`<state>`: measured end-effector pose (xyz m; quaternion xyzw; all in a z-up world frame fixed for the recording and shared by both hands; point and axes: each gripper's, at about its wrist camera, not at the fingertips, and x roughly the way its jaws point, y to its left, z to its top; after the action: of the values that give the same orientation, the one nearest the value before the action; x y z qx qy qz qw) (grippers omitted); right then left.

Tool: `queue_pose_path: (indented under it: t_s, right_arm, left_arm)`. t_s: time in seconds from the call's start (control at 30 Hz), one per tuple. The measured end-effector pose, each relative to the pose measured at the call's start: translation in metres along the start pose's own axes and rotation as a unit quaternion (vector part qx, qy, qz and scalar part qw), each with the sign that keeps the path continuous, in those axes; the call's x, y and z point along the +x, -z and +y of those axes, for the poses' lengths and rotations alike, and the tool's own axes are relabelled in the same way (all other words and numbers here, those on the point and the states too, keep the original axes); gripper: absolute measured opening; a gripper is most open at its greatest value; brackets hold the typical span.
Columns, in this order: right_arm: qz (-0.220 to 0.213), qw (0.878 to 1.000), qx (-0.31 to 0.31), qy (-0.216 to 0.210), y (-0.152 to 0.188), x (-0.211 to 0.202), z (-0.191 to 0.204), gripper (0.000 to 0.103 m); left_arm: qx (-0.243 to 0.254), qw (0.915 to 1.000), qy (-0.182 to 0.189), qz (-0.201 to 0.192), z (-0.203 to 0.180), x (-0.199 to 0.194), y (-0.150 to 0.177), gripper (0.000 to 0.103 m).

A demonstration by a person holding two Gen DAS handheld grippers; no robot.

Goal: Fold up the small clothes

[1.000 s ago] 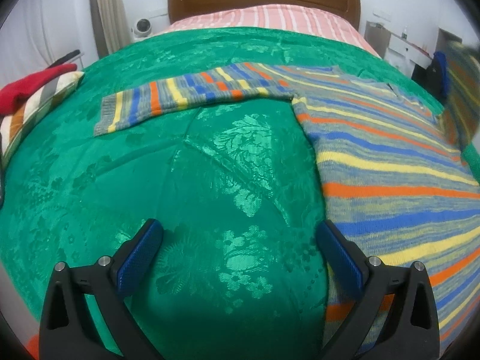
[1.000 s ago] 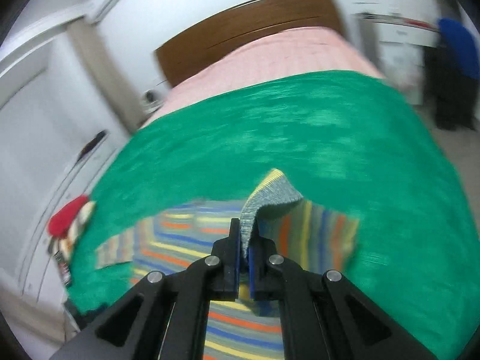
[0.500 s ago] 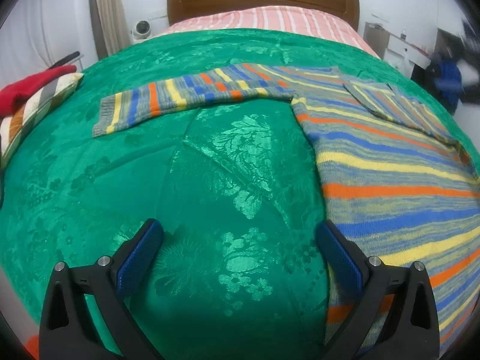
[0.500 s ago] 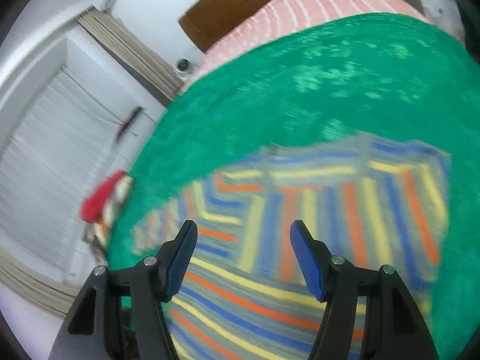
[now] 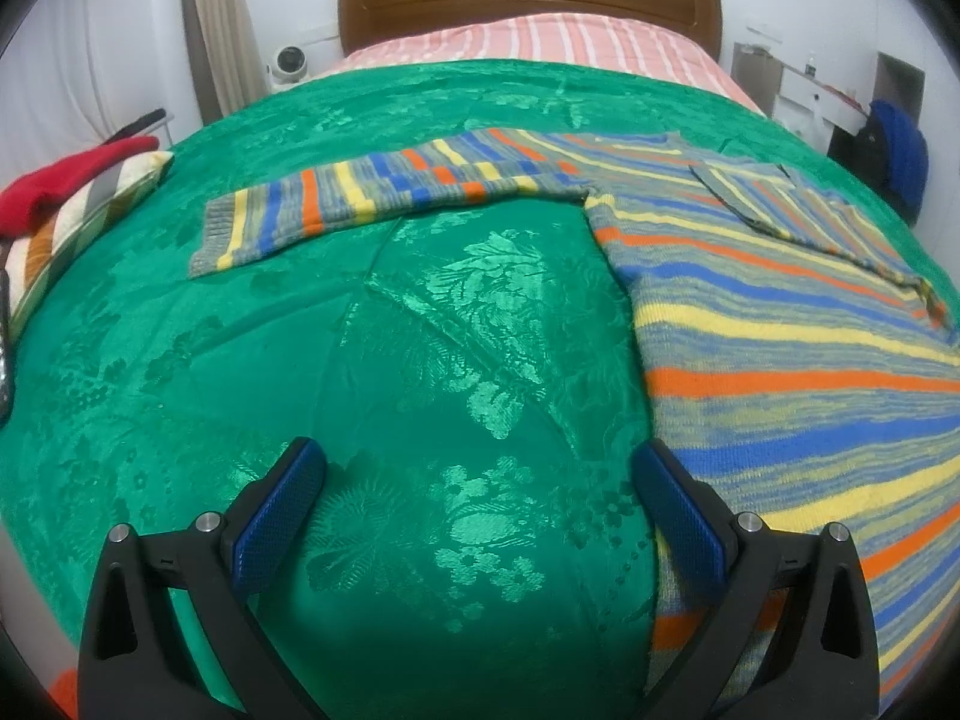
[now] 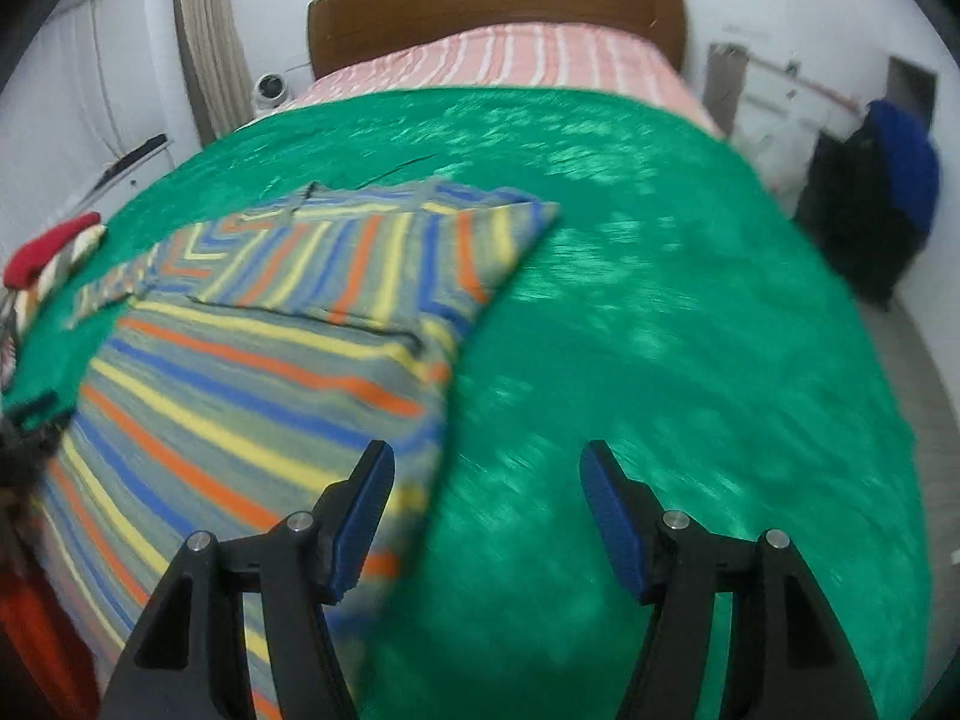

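Across the green bedspread (image 5: 420, 360) lies the striped sweater (image 5: 780, 360), flat — one sleeve (image 5: 384, 198) stretched out sideways, the other sleeve (image 6: 384, 264) folded in over the body. Low over the cover, the left claw (image 5: 474, 516) points toward the headboard (image 5: 528, 0), spread wide and gripping nothing, its right finger at the sweater's edge. Beside it the right claw (image 6: 486, 516) hovers level — also wide apart and empty, straddling the sweater's right edge.

The right wrist view was motion-blurred. The striped sweater (image 5: 780, 324) ran off the left wrist view's right edge, its hem hidden behind the left gripper (image 5: 480, 516).
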<state>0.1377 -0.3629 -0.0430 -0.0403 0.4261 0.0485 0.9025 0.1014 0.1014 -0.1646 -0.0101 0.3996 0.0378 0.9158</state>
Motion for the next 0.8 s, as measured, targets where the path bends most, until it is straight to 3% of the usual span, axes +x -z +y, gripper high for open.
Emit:
queue_pose_path:
  t_s: [0.1, 0.3, 0.53, 0.8]
  right_arm:
    - [-0.019, 0.999, 0.002, 0.028, 0.013, -0.009, -0.008, 0.068]
    - [-0.01, 0.999, 0.029, 0.044, 0.035, 0.006, -0.019, 0.069]
    - [-0.013, 0.997, 0.068, 0.042, 0.047, 0.018, -0.03, 0.082]
    - [-0.022, 0.996, 0.079, 0.031, 0.053, 0.022, -0.034, 0.085]
  left_arm:
    - [0.0, 1.0, 0.0, 0.0, 0.0, 0.0, 0.0, 0.103]
    - [0.0, 1.0, 0.0, 0.0, 0.0, 0.0, 0.0, 0.103]
    - [0.0, 1.0, -0.001, 0.0, 0.0, 0.0, 0.0, 0.103]
    - [-0.001, 1.0, -0.002, 0.001, -0.001, 0.0, 0.0, 0.103]
